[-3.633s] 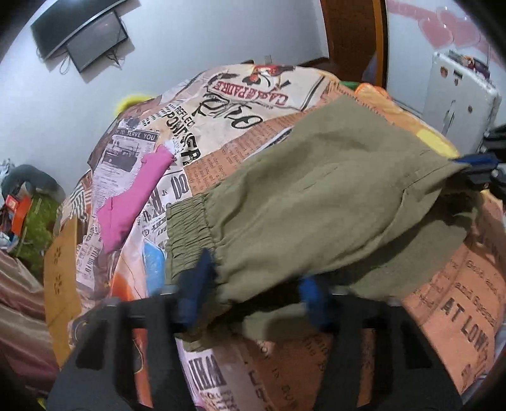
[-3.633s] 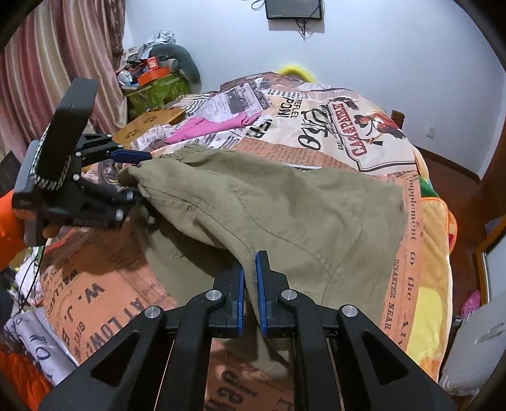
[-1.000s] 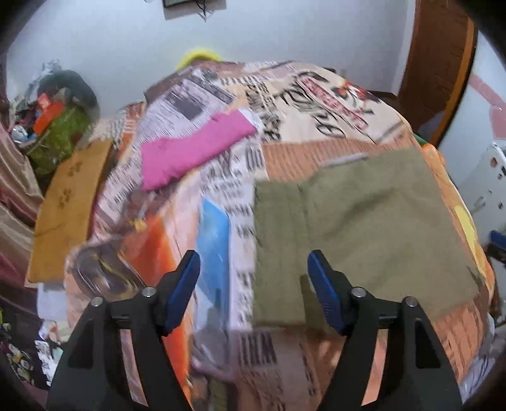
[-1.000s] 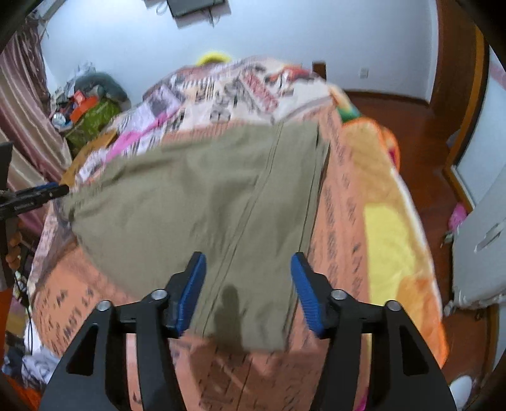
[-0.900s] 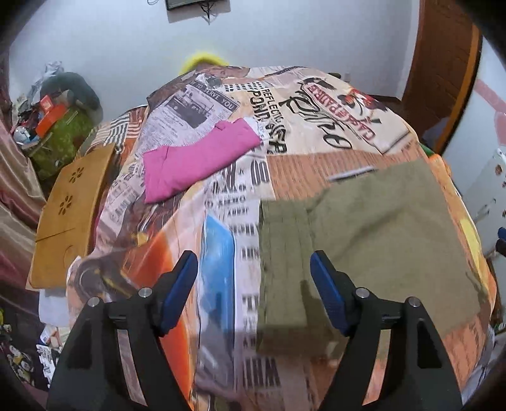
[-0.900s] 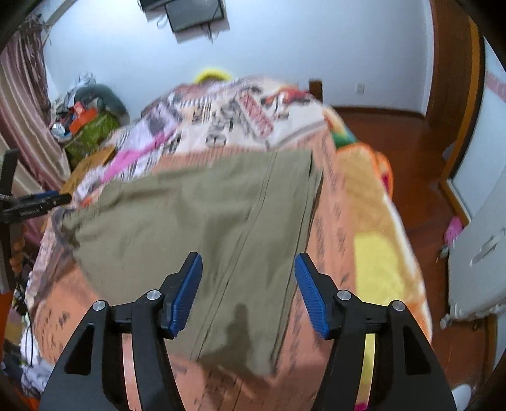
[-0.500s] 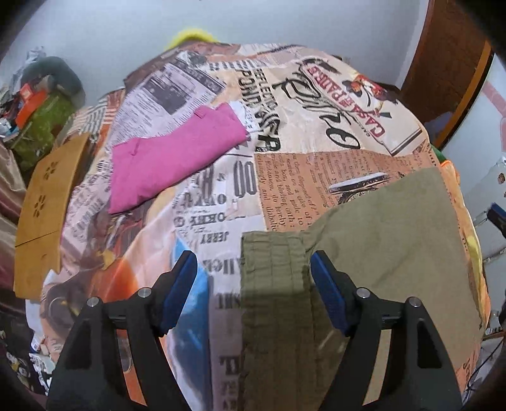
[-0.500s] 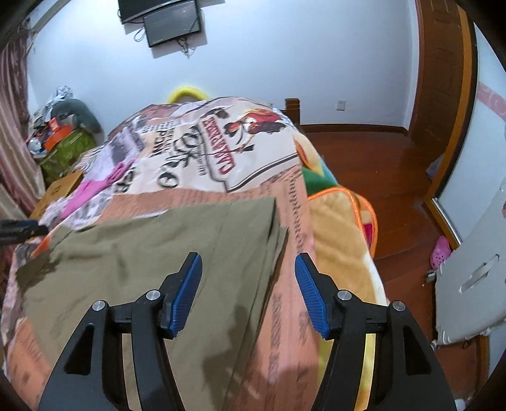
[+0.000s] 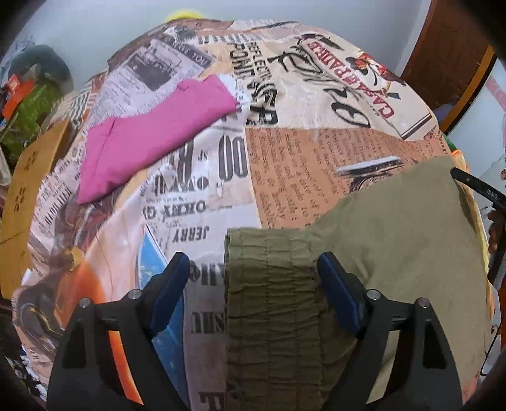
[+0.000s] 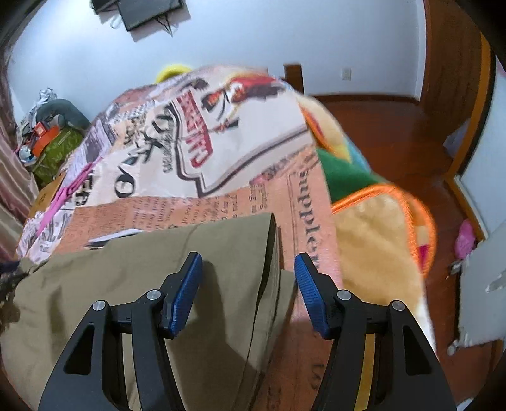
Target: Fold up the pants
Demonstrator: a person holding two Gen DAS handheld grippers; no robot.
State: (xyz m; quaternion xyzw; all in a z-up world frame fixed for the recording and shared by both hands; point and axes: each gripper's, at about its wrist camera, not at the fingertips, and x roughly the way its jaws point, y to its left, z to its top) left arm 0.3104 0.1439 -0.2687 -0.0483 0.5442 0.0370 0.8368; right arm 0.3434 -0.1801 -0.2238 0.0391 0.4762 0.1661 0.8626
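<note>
So the olive pants (image 9: 395,249) are lying flat on the bed, spread over that newspaper-print bedspread (image 9: 284,151) on its near-right part as the left wrist camera sees it. The left gripper (image 9: 253,284) hangs right above the gathered elastic waistband (image 9: 268,284), fingers spread wide with nothing between them except the view of the waistband underneath; its left blue pad sits over bare bedspread and the right one over the edge of the band. The right gripper (image 10: 246,291) is at the other end of the pants (image 10: 158,278), above the hem corner (image 10: 270,240), and its fingers are wide apart too, gripping nothing. One pad is over the fabric, the other over the orange printed part of the bedspread (image 10: 303,202) just beside the hem. Can't really tell whether either one is touching the cloth or just hovering. A folded pink garment (image 9: 151,136) lies further up the bed, well apart from the pants. There's a screen mounted on the wall (image 10: 145,12) at the far end, and the right wrist view is a bit blurry.
</note>
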